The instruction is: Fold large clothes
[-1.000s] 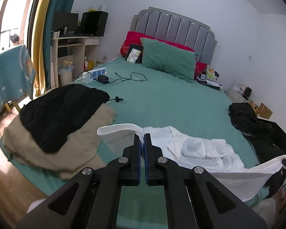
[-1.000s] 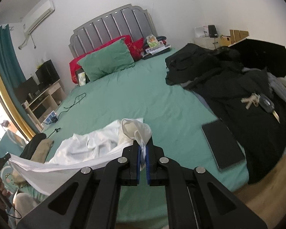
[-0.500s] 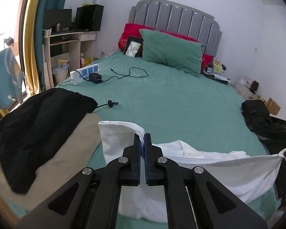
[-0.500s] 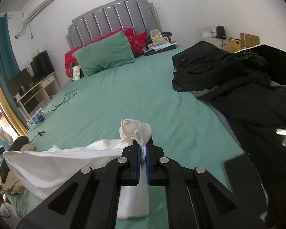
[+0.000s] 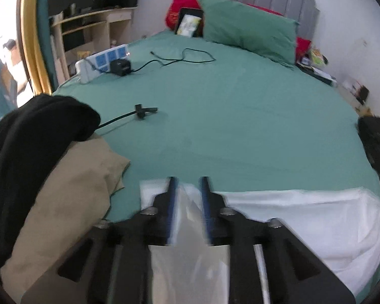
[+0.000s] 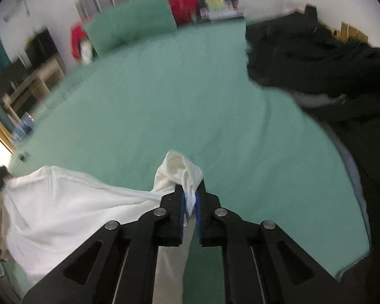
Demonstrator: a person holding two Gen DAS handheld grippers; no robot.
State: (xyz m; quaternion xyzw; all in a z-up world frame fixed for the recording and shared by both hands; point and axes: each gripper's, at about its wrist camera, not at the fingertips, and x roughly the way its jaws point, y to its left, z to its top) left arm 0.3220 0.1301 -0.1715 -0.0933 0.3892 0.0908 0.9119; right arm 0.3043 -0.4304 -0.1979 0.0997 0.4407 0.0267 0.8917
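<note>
A white garment [image 5: 304, 217] lies spread flat across the near part of the green bed [image 5: 240, 126]. My left gripper [image 5: 188, 190] is low over its left corner. Its jaws are opening, and the cloth lies loose between them without being pressed. In the right wrist view the same white garment [image 6: 63, 202] stretches off to the left. My right gripper [image 6: 190, 197] has a bunched corner of it between its blue pads, sticking up above the fingertips. These jaws are opening slightly, with the cloth still filling the narrow gap.
A black garment [image 5: 38, 136] on a beige one [image 5: 71, 192] lies at the bed's left edge. A power strip [image 5: 101, 60], charger and cables [image 5: 144, 110] sit further back. A green pillow [image 5: 248, 33] stands at the headboard. A black clothes pile [image 6: 329, 76] covers the right side.
Both grippers moved forward and down to the bed, and the white garment now lies flatter. The left jaws have parted from shut. The right jaws have parted a little.
</note>
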